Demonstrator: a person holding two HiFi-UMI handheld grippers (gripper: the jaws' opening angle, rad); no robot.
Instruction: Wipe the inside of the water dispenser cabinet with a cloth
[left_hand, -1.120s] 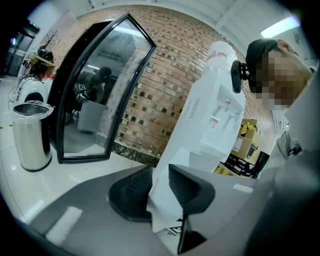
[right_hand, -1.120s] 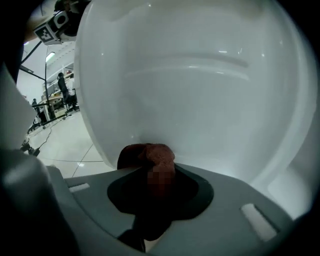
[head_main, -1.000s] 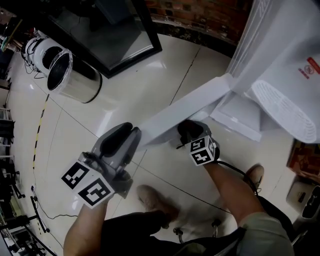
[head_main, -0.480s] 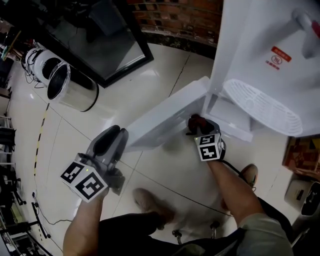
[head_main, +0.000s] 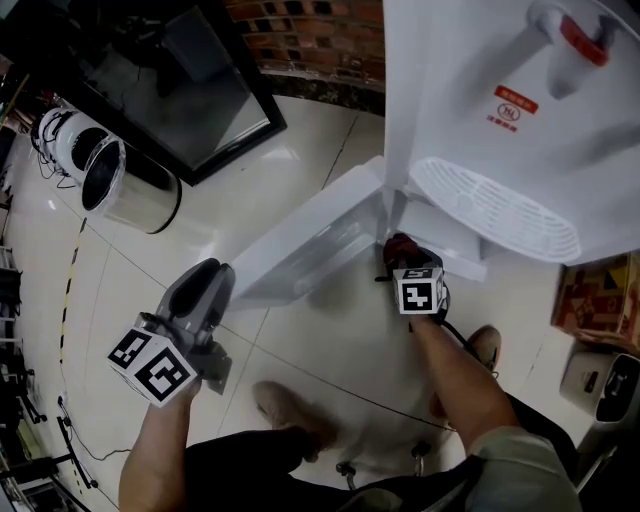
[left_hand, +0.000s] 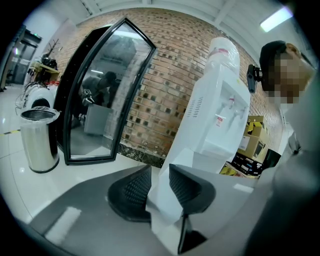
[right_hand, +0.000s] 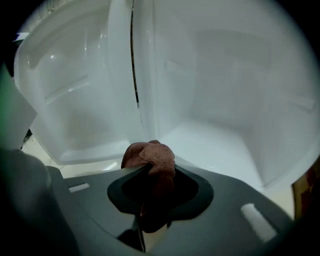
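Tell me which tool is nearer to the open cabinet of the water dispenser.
Right. The right tool, holding the cloth, is at the mouth of the cabinet; the left tool grips the outer edge of the open door, away from the cabinet.

grey plastic left gripper (head_main: 207, 275), 8 o'clock: white cube with black square markers (head_main: 150, 362) | grey plastic right gripper (head_main: 402, 250): matching cube (thin black cable (head_main: 452, 328) trailing) | dark trousers (head_main: 250, 465) | tan shoes (head_main: 285, 408)
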